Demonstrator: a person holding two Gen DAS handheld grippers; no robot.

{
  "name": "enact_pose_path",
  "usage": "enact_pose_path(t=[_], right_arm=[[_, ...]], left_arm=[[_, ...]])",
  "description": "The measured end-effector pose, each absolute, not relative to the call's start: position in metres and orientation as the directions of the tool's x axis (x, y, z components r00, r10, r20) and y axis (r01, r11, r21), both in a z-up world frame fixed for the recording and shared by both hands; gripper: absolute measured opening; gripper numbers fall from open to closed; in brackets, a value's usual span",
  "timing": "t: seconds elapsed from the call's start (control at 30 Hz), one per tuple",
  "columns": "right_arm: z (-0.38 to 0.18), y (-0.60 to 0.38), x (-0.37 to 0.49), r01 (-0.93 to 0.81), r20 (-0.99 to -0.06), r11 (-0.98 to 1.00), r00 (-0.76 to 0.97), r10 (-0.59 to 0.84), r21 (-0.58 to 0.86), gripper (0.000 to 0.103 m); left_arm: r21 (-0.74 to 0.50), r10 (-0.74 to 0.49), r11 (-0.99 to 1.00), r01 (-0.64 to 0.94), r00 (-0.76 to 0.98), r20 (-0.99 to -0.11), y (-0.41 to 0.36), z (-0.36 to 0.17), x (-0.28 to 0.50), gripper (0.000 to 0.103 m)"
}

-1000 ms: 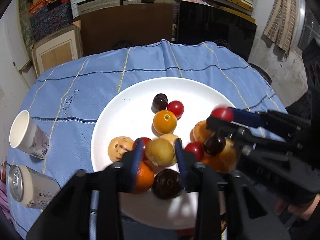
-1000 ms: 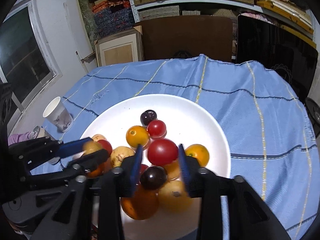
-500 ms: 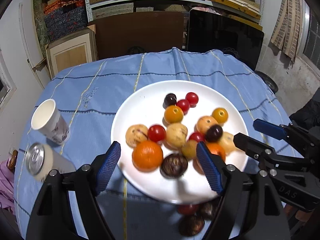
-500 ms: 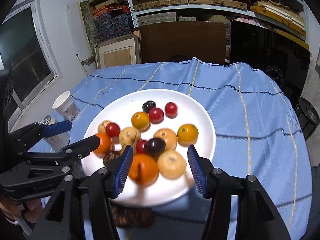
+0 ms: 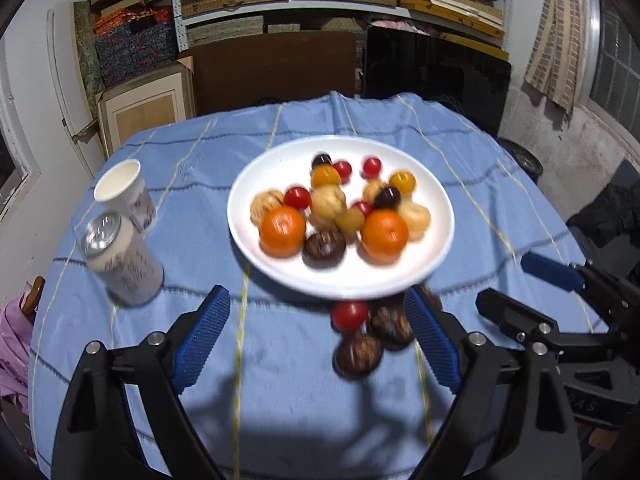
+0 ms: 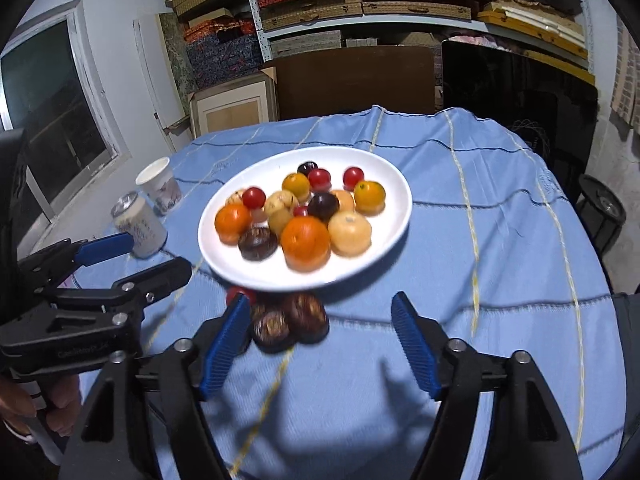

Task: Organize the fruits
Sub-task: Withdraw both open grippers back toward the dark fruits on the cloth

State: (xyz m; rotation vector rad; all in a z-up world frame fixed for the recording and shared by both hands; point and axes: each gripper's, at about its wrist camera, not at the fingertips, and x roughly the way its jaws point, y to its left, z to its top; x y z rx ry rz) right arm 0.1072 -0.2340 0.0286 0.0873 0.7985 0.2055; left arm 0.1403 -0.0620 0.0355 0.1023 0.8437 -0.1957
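Note:
A white plate (image 5: 256,236) (image 6: 224,256) on the blue tablecloth holds several fruits: two oranges (image 5: 282,231) (image 6: 306,243), red tomatoes, dark plums, pale round fruits. A red tomato (image 5: 349,314) and two dark brown fruits (image 5: 358,353) (image 6: 307,315) lie on the cloth in front of the plate. My left gripper (image 5: 316,338) is open and empty, in front of the plate. My right gripper (image 6: 320,346) is open and empty, just behind the loose fruits. Each gripper shows in the other's view.
A paper cup (image 5: 125,192) (image 6: 159,185) and a drink can (image 5: 122,264) (image 6: 140,224) stand left of the plate. Shelves, boxes and a dark screen stand behind the table. The table edge drops away on the right.
Both grippers opened, released the fruit they held on the plate, and pulled back toward me and up. The loose fruits in front of the plate have come into view.

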Motion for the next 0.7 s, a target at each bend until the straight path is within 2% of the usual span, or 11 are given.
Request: enact_pose_path(t=[0.27, 0.5, 0.57, 0.63, 0.7], right_arm=[[0.015, -0.238, 0.077, -0.133, -0.707, 0.975, 0.672, 0.219, 0.175, 0.075], [0.008, -0.244, 0.070, -0.130, -0.710, 0.973, 0.666, 0.227, 0.190, 0.075], [0.005, -0.246, 0.071, -0.129, -0.714, 0.971, 0.660, 0.234, 0.199, 0.075], [0.002, -0.247, 0.072, -0.129, -0.718, 0.970, 0.654, 0.239, 0.205, 0.075], [0.000, -0.248, 0.072, -0.132, -0.721, 0.969, 0.649, 0.243, 0.208, 0.075]], left_arm=[[0.044, -0.126, 0.966, 0.254, 0.615, -0.778, -0.064, 0.006, 0.109, 0.087], [0.053, -0.121, 0.960, 0.277, 0.577, -0.808, -0.067, -0.021, 0.113, 0.086], [0.045, -0.129, 0.958, 0.283, 0.565, -0.815, -0.069, -0.027, 0.118, 0.081], [0.043, -0.129, 0.957, 0.287, 0.553, -0.823, -0.071, -0.034, 0.124, 0.080], [0.037, -0.135, 0.955, 0.295, 0.539, -0.831, -0.074, -0.039, 0.130, 0.069]])
